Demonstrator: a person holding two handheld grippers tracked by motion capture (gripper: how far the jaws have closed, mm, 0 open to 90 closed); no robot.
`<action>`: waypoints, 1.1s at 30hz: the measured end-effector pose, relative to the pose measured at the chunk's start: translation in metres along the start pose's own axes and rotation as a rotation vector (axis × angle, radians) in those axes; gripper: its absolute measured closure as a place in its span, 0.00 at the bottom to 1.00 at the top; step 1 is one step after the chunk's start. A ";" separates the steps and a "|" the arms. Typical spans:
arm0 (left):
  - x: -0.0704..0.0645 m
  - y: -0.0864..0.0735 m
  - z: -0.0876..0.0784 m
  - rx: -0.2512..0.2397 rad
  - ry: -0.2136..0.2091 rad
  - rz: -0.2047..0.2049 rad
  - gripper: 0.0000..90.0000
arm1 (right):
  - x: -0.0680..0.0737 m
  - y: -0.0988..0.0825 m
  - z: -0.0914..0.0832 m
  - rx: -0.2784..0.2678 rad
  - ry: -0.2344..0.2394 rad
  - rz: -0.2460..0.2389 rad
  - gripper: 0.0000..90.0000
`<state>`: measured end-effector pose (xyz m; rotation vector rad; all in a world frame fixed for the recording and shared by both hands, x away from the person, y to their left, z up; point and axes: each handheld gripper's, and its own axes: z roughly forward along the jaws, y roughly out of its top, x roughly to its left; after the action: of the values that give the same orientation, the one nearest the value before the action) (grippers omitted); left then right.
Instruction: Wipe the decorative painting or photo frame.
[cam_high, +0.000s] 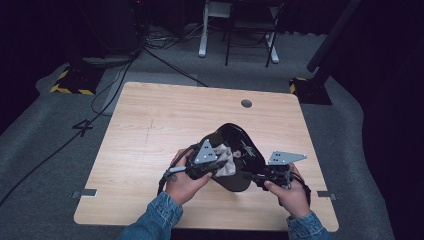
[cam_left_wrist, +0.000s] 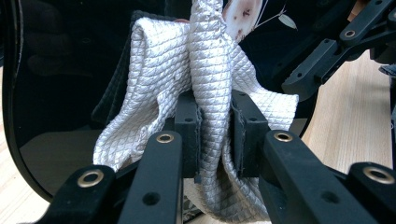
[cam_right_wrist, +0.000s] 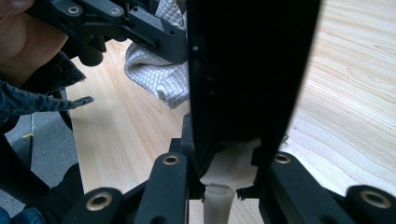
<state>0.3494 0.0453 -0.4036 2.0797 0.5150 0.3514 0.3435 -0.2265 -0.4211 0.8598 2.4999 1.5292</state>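
A glossy black dish with a pale flower print is held tilted above the wooden table. My right gripper is shut on its near rim; in the right gripper view the dark dish stands edge-on between the jaws of that gripper, with a pale patch at the pinch. A white quilted cloth is bunched in my left gripper, which is shut on it and holds it against the dish's face. From above, the cloth lies on the dish beside the left gripper.
A small round hole sits near the table's far edge. Chair and desk legs stand beyond the table, with cables on the grey floor. A denim sleeve and the cloth show left of the dish.
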 end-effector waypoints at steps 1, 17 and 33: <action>0.001 0.000 0.000 -0.002 0.001 0.003 0.84 | 0.000 0.000 0.000 -0.001 0.001 0.000 0.86; 0.027 -0.019 -0.010 0.017 0.074 -0.052 0.84 | 0.000 0.000 0.000 -0.002 0.007 0.008 0.86; 0.043 -0.033 -0.014 0.035 0.111 -0.099 0.84 | 0.000 0.000 0.000 -0.002 0.011 0.010 0.85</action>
<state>0.3735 0.0929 -0.4222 2.0679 0.6916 0.4038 0.3439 -0.2265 -0.4209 0.8675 2.5052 1.5427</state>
